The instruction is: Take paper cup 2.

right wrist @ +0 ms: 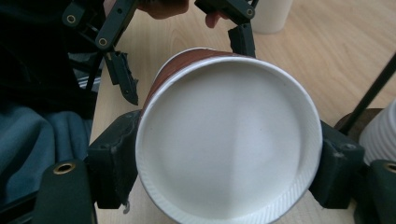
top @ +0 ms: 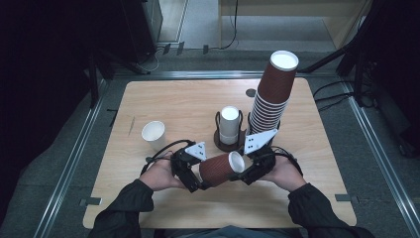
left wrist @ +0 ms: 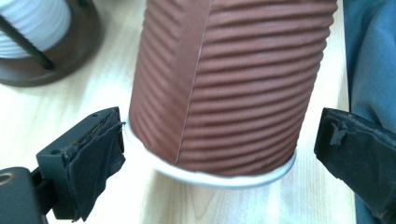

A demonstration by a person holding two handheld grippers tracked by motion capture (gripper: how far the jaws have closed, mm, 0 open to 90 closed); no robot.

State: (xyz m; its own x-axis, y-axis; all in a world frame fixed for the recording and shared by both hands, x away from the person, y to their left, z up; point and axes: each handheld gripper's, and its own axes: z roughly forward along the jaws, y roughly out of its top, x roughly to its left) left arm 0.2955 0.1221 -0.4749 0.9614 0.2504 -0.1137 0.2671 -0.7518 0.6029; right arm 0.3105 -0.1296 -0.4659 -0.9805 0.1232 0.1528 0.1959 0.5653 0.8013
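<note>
Handover in progress: my right claw (right wrist: 229, 186) clamps the brown ribbed paper cup (top: 219, 169) by its base, sideways above the counter (top: 307, 198), so my left claw (left wrist: 219, 158) stands wide, letting go.

Left gripper (top: 195, 176) jaws spread, right gripper (top: 246, 171) clamped, forearms converging

Wooden table (top: 163, 101): white cup (top: 153, 134), cup holder (top: 229, 144)
</note>
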